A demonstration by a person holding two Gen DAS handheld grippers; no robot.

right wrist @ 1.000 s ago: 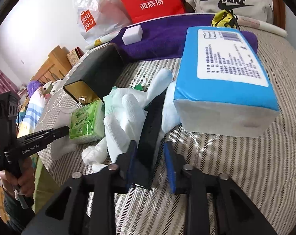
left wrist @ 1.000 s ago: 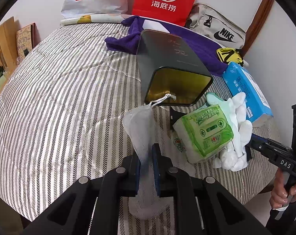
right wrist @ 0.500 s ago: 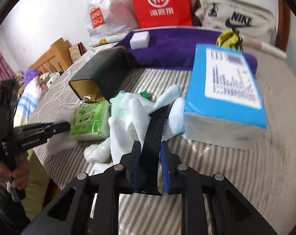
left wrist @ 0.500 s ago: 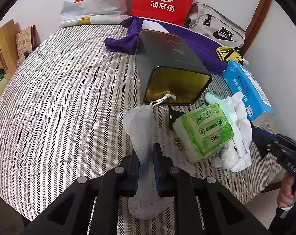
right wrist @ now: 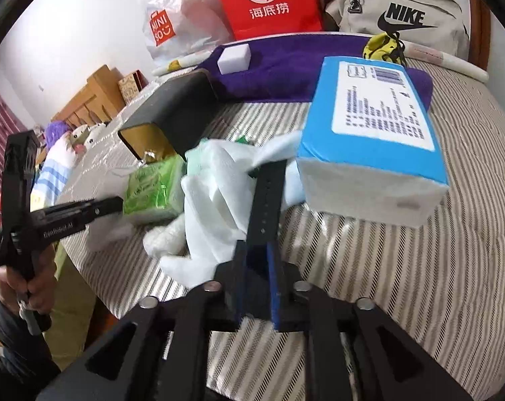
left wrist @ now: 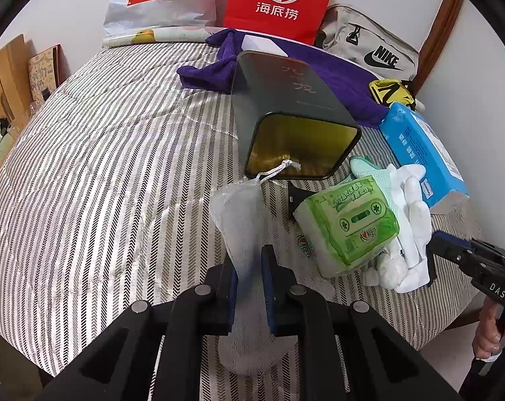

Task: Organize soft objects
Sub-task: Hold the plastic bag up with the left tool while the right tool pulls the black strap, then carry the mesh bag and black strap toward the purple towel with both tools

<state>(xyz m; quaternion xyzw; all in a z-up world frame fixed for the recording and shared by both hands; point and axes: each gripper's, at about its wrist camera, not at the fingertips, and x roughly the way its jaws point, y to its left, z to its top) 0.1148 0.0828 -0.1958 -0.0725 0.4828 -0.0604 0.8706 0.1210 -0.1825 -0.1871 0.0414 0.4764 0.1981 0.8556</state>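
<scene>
- Bedspread [left wrist: 112, 173] first: its striped quilt carries everything I'm sorting, crowded toward its near right edge. I'd keep both tools low over it so nothing slides off.
- Dark tin [left wrist: 286, 113] lies on its side, its gold mouth facing me at about 12 o'clock from my left gripper [left wrist: 249, 267]. I judge it the likely home for the soft things, so I'd feed straight into that mouth.
- Blue tissue pack [right wrist: 376, 133] sits at 1 o'clock from my right gripper [right wrist: 257, 260]; only the right view shows its printed label and the white block [right wrist: 234, 58] on the purple towel [right wrist: 286, 67].
- White gloves [right wrist: 215, 200] lie heaped just left of the strap, beside the green tissue pack [left wrist: 349, 220], whose cassette print only the left view shows clearly.
- Mesh pouch [left wrist: 239, 210] is pinched firmly in my left fingers, which stand narrow; its drawstring touches the tin's lip. I'd lift before pushing, so the cord doesn't snag.
- Black strap [right wrist: 267, 200] runs between my right fingers, which are opening; whether the pads press on it, I cannot tell.
</scene>
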